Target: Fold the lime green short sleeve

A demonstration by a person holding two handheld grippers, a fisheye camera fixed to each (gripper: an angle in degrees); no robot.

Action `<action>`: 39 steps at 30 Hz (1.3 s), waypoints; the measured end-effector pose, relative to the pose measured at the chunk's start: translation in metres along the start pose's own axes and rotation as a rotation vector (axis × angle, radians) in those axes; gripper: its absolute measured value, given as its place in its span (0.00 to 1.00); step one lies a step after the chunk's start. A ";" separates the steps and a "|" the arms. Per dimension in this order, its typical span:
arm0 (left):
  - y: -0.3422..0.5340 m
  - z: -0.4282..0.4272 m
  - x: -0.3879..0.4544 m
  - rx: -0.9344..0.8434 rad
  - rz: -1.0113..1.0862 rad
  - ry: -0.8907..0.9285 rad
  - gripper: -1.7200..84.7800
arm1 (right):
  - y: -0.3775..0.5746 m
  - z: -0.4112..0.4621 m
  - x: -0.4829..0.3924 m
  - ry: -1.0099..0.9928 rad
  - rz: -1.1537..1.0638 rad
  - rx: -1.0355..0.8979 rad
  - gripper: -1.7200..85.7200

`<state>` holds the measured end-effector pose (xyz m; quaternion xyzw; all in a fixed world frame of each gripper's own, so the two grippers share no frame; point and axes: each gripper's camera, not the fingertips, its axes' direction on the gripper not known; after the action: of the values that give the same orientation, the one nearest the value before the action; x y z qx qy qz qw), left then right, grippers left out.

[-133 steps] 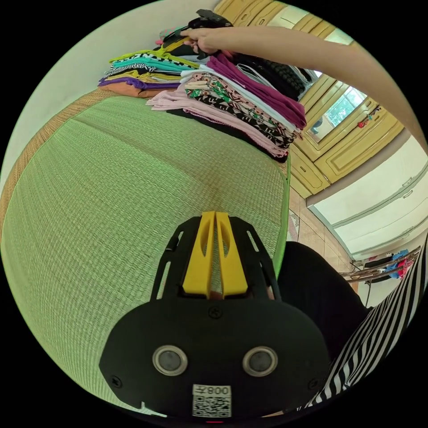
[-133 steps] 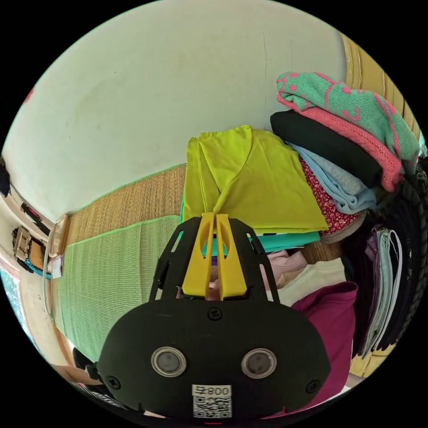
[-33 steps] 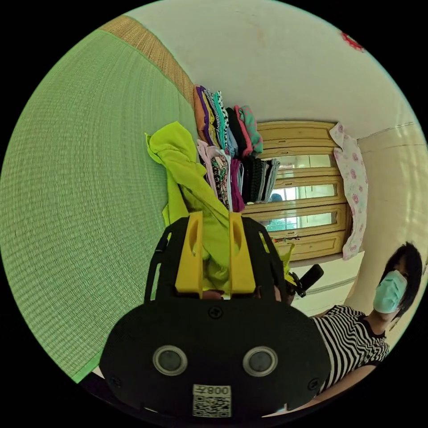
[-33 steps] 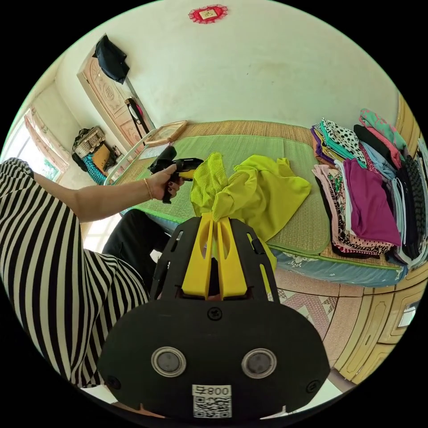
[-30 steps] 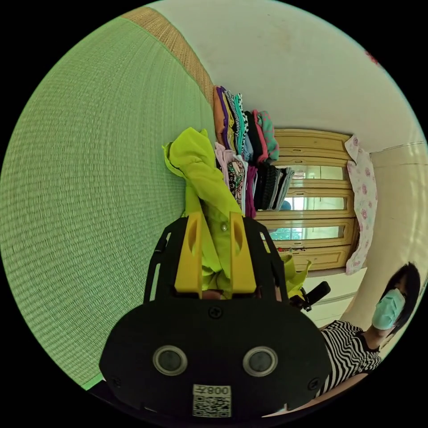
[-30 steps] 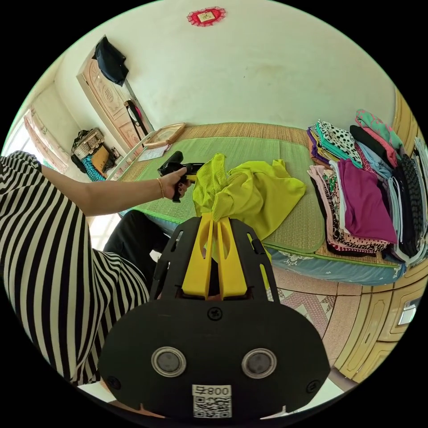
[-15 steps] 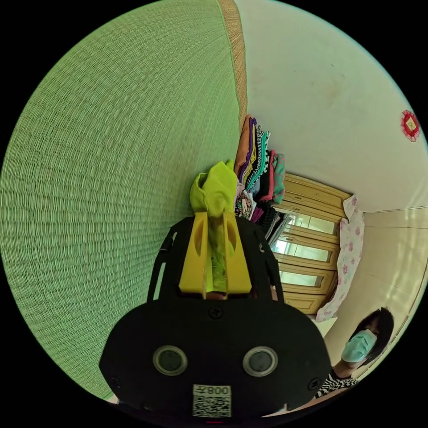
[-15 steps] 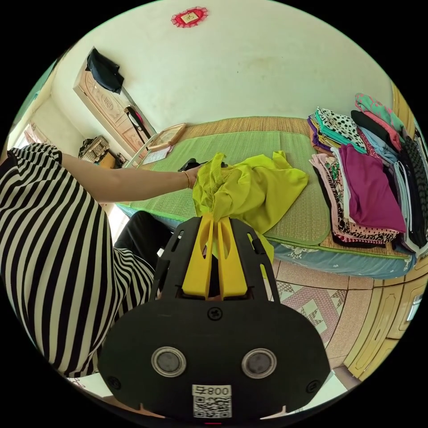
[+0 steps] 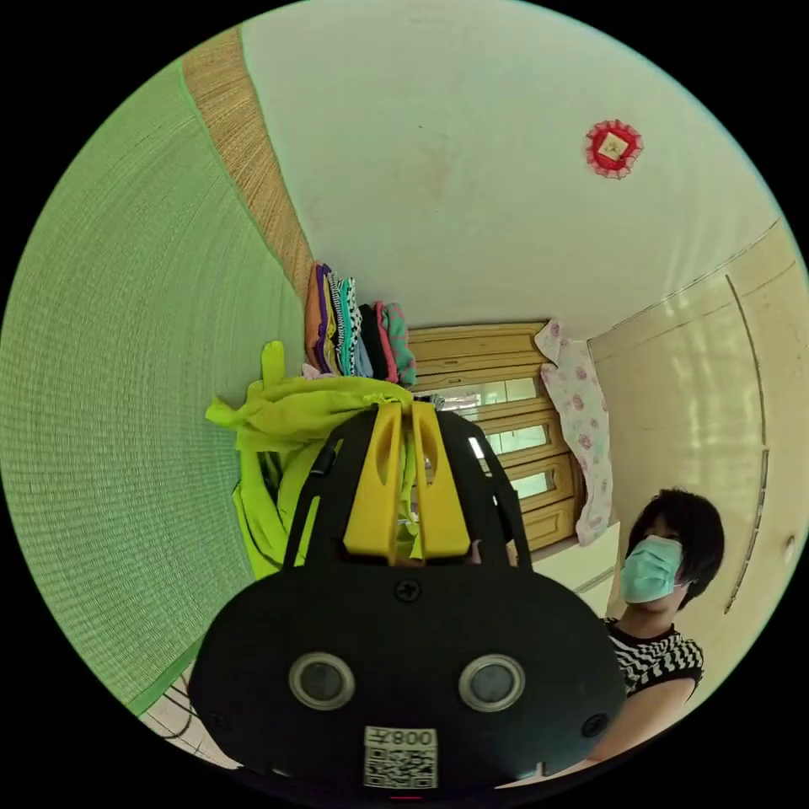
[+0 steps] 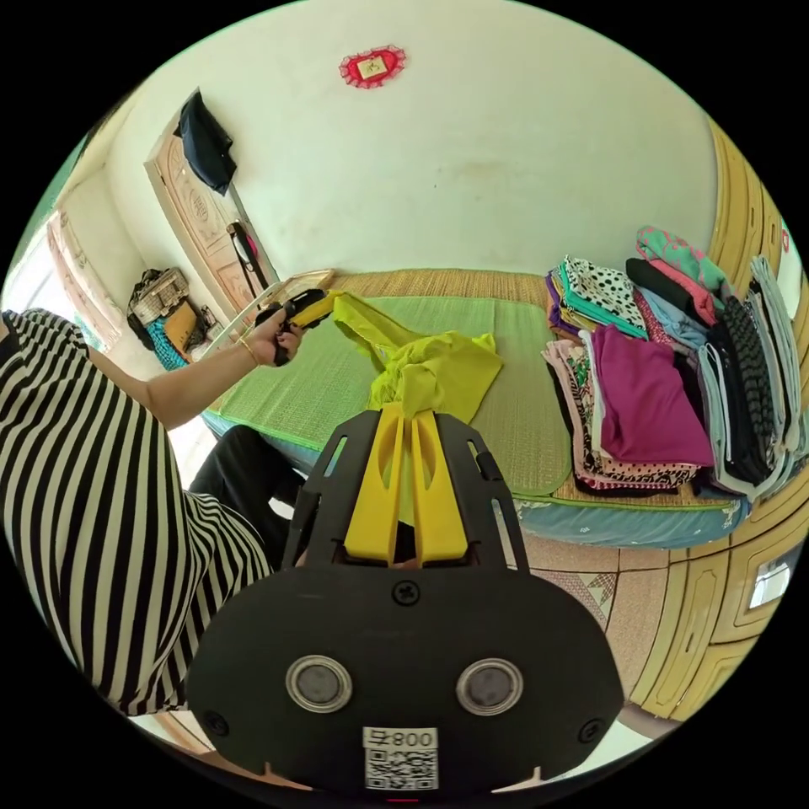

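Both grippers' fingers pinch limp lime shirt (image 10: 438,371) | over ribbed woven mat (image 10: 312,396)

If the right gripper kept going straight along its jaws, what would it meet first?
Most likely the lime green shirt that the right gripper already pinches; past that bunched cloth lies the green mat on the bed, though depth is hard to judge.

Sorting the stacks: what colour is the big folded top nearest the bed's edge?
Magenta top, clearest in the right gripper view.
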<state>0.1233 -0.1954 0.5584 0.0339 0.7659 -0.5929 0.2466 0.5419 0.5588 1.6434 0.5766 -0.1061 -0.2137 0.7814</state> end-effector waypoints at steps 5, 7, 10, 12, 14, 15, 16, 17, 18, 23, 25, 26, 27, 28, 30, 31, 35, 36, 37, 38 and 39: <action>0.072 -0.056 0.102 0.099 0.204 0.076 0.04 | 0.009 -0.044 -0.030 0.039 -0.069 0.164 0.03; 0.115 -0.082 0.153 0.140 0.317 0.098 0.04 | 0.014 -0.069 -0.047 0.037 -0.104 0.240 0.03; 0.171 -0.107 0.213 0.185 0.457 0.125 0.04 | 0.020 -0.100 -0.074 0.040 -0.175 0.333 0.03; 0.205 -0.118 0.249 0.201 0.546 0.124 0.04 | 0.023 -0.118 -0.093 0.057 -0.219 0.384 0.03; 0.238 -0.126 0.282 0.220 0.629 0.123 0.04 | 0.026 -0.134 -0.110 0.062 -0.252 0.431 0.03; 0.260 -0.131 0.304 0.232 0.686 0.125 0.04 | 0.027 -0.146 -0.120 0.056 -0.272 0.461 0.03; 0.283 -0.135 0.325 0.242 0.744 0.124 0.04 | 0.030 -0.157 -0.129 0.050 -0.289 0.494 0.03; 0.294 -0.137 0.335 0.249 0.771 0.125 0.04 | 0.031 -0.163 -0.133 0.047 -0.297 0.510 0.03; 0.316 -0.140 0.354 0.260 0.827 0.125 0.04 | 0.034 -0.175 -0.141 0.041 -0.314 0.542 0.03; 0.399 -0.145 0.419 0.287 1.024 0.058 0.04 | 0.044 -0.213 -0.169 0.048 -0.375 0.635 0.03; 0.435 -0.146 0.439 0.300 1.083 0.023 0.04 | 0.050 -0.228 -0.180 0.042 -0.394 0.671 0.03; 0.443 -0.146 0.443 0.301 1.095 0.019 0.04 | 0.052 -0.231 -0.183 0.041 -0.398 0.680 0.03; 0.457 -0.145 0.450 0.304 1.113 0.012 0.05 | 0.055 -0.237 -0.187 0.038 -0.403 0.695 0.03; 0.470 -0.145 0.455 0.305 1.126 0.005 0.05 | 0.057 -0.243 -0.191 0.036 -0.408 0.706 0.03; 0.487 -0.143 0.462 0.307 1.140 -0.004 0.05 | 0.058 -0.250 -0.196 0.031 -0.414 0.717 0.03; 0.496 -0.142 0.465 0.308 1.148 -0.009 0.05 | 0.058 -0.254 -0.199 0.031 -0.418 0.721 0.03; 0.514 -0.137 0.471 0.312 1.155 -0.016 0.05 | 0.054 -0.266 -0.206 0.025 -0.425 0.734 0.03; 0.518 -0.136 0.472 0.314 1.153 -0.011 0.05 | 0.052 -0.270 -0.207 0.019 -0.426 0.739 0.03; 0.520 -0.135 0.473 0.314 1.154 -0.002 0.05 | 0.050 -0.274 -0.209 0.015 -0.428 0.746 0.03; 0.521 -0.134 0.473 0.313 1.154 0.004 0.05 | 0.049 -0.276 -0.210 0.014 -0.429 0.750 0.03; 0.523 -0.133 0.474 0.312 1.158 0.017 0.05 | 0.047 -0.280 -0.212 0.011 -0.431 0.758 0.03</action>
<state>-0.1571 -0.0322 -0.0823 0.4864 0.5287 -0.4674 0.5153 0.4798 0.9068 1.6172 0.8328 -0.0500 -0.3145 0.4527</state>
